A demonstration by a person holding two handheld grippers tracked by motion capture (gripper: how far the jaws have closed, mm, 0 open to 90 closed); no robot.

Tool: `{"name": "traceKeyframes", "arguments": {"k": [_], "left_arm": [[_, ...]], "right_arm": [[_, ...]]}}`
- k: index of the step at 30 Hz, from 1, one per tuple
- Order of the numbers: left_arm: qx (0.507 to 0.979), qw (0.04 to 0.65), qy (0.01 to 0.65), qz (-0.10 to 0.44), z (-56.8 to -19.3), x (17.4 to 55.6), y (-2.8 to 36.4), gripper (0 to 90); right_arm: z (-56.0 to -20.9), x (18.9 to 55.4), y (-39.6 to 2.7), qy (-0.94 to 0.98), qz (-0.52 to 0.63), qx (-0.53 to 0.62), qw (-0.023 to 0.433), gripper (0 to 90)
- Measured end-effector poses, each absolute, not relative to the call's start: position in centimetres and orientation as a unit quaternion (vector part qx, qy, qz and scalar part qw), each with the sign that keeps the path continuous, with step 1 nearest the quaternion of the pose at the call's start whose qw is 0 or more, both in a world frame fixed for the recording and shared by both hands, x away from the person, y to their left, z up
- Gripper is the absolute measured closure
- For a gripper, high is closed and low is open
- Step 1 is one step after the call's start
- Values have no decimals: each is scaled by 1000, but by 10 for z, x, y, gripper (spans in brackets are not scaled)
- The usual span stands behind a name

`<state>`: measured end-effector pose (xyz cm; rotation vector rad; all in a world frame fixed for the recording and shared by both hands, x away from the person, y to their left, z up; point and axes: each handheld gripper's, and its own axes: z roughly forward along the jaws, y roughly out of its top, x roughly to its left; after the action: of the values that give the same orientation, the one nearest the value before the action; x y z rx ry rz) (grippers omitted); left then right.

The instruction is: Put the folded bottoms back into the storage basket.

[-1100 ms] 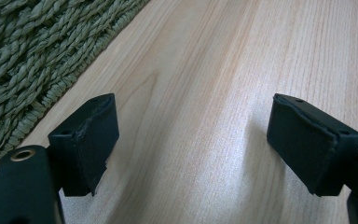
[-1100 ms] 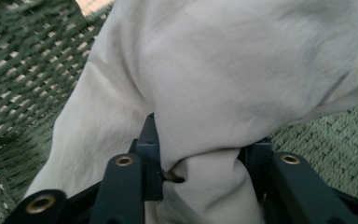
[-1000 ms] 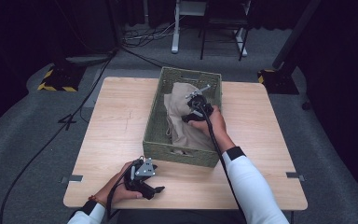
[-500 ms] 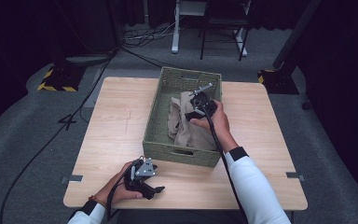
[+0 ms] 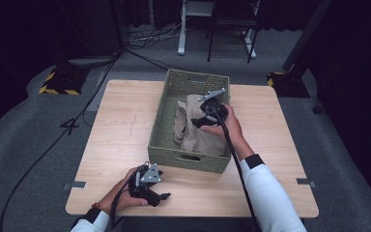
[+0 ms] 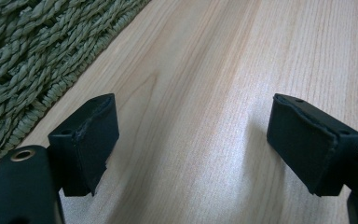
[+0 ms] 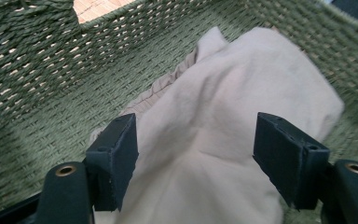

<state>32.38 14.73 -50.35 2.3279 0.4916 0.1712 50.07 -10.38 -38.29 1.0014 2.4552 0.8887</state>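
A beige cloth point(image 5: 193, 133) lies crumpled inside the green woven basket point(image 5: 160, 130) in the middle of the table. My right gripper point(image 5: 199, 122) hovers just over the cloth point(image 7: 242, 84), inside the basket point(image 7: 42, 84). Its jaws have just been opening and now stand wide apart point(image 7: 196, 149); the cloth lies loose under and between them, not pinched. My left gripper point(image 5: 163, 197) rests on the bare wood near the table's front edge, open with nothing between its pads point(image 6: 193, 140), beside the basket's outer wall point(image 6: 28, 56).
The wooden table point(image 5: 121, 125) has free room on both sides of the basket. Grey carpet surrounds it, with cables, a yellow-black marked block point(image 5: 58, 82) and desk legs point(image 5: 181, 29) farther back.
The cloth's raised far end has dropped and settled lower in the basket under the right gripper. The right hand has shifted only slightly. The left hand has kept still.
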Motion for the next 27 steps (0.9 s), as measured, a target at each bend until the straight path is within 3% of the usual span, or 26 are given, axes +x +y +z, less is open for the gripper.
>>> {"name": "traceKeyframes", "arguments": {"k": [27], "left_arm": [[907, 368, 193, 68, -503, 324, 147, 171]], "right_arm": [[-347, 455, -175, 858, 349, 308, 219, 294]]}}
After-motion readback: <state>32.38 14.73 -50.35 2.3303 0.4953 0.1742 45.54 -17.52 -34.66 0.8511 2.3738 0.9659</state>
